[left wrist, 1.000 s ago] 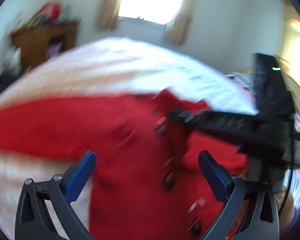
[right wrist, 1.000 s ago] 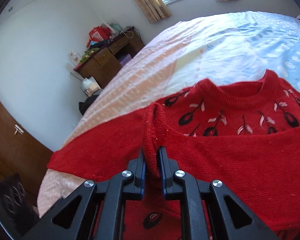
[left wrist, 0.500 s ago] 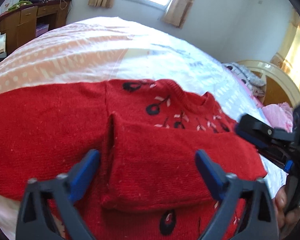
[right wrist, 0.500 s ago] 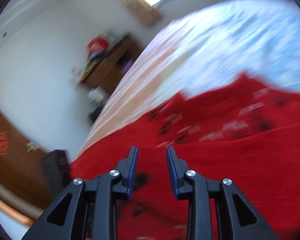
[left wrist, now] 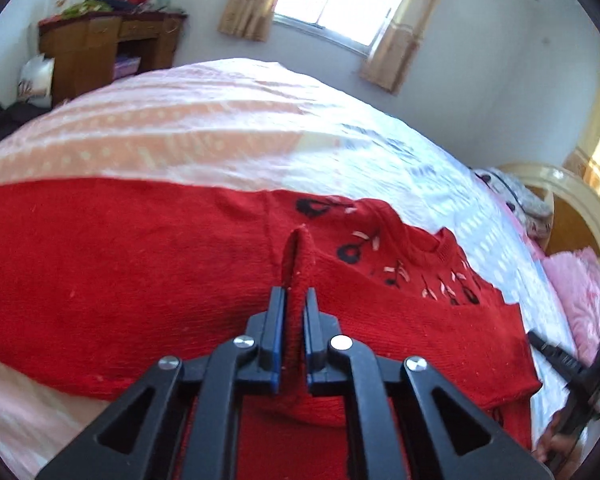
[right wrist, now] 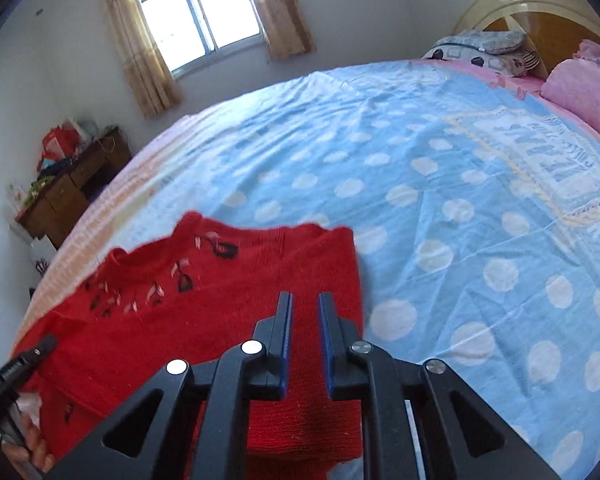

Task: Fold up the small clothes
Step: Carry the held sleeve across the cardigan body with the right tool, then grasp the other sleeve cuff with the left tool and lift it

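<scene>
A red knitted sweater point(left wrist: 148, 264) with black and white motifs near the collar lies on the bed, one sleeve folded across its front. My left gripper point(left wrist: 292, 300) is shut on a pinched fold of the sweater at the end of the folded sleeve. In the right wrist view the sweater point(right wrist: 220, 300) lies at the lower left. My right gripper point(right wrist: 305, 308) is open by a narrow gap and empty, over the sweater's right edge. The right gripper also shows at the right edge of the left wrist view point(left wrist: 572, 364).
The bed has a peach and white cover point(left wrist: 160, 132) on the left and a blue polka-dot sheet point(right wrist: 460, 184) on the right. Pink pillows point(right wrist: 580, 80) and a headboard point(right wrist: 540, 12) are at the far right. A wooden desk point(left wrist: 100, 52) stands by the wall.
My left gripper went from wide open to shut on a fold of the sweater. My right gripper let go of the sleeve fold and moved to the sweater's right edge.
</scene>
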`<state>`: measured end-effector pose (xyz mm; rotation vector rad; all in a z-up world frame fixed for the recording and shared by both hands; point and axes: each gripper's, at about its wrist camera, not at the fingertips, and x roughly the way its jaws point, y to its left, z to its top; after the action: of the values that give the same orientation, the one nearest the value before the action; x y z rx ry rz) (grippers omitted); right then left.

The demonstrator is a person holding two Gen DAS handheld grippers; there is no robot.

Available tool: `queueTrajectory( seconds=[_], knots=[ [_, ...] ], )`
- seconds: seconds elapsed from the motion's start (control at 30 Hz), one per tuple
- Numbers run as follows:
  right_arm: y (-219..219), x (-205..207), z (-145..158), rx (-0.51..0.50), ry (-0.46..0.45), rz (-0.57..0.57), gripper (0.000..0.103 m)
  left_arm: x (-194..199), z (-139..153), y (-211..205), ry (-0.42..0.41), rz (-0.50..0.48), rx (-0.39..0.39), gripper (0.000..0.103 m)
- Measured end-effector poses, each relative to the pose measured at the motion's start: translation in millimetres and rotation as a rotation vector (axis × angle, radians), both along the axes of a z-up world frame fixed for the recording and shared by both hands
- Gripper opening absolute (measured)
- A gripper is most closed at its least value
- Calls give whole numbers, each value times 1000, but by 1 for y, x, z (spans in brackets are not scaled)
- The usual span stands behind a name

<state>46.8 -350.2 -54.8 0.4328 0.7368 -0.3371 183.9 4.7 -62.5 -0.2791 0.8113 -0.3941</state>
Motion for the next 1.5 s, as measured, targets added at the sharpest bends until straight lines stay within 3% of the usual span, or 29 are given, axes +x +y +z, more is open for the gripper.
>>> queueTrajectory(
  seconds=[0.13,0.33,0.4,0.63,0.7,0.73,0.77,0.8,0.87,0.9,0.97,1.1,1.13,1.2,1.23,1.33,1.5],
  knots=[
    [2,17,-14,-21,67,9,13,13,-14,7,89,39,-25,11],
    [9,20,-15,-91,89,8,13,9,-13,-3,64,54,45,15],
    [11,20,-14,-104,91,5,13,9,-13,-2,65,53,33,15],
    [9,16,-13,-74,68,3,13,-9,-23,60,172,67,-282,27],
    [7,15,-14,-56,57,4,13,-21,-19,93,185,146,-301,42],
    [7,15,-14,-54,56,4,13,-27,-15,111,167,185,-319,44],
    [8,15,-14,-56,56,3,13,-34,-9,135,143,243,-338,51],
    [8,16,-14,-60,58,4,13,-39,-4,152,122,294,-335,69],
    [9,15,-14,-69,61,3,13,-52,11,188,53,458,-271,95],
    [9,15,-13,-72,60,2,14,-60,20,208,2,547,-231,100],
    [9,14,-13,-75,58,2,15,-68,33,242,-73,648,-185,101],
    [12,11,-10,-98,49,-5,15,-56,31,304,-25,820,-77,97],
    [12,12,-10,-101,54,-5,15,-53,25,317,-6,848,-89,93],
    [13,13,-10,-107,62,-5,15,-46,10,342,32,871,-187,61],
    [13,13,-10,-108,62,-6,16,-43,2,352,58,877,-243,58],
    [13,14,-10,-104,64,-6,16,-38,-13,355,77,922,-288,56],
    [16,15,-10,-118,75,-10,17,-22,-16,333,72,921,-176,56]
  ],
)
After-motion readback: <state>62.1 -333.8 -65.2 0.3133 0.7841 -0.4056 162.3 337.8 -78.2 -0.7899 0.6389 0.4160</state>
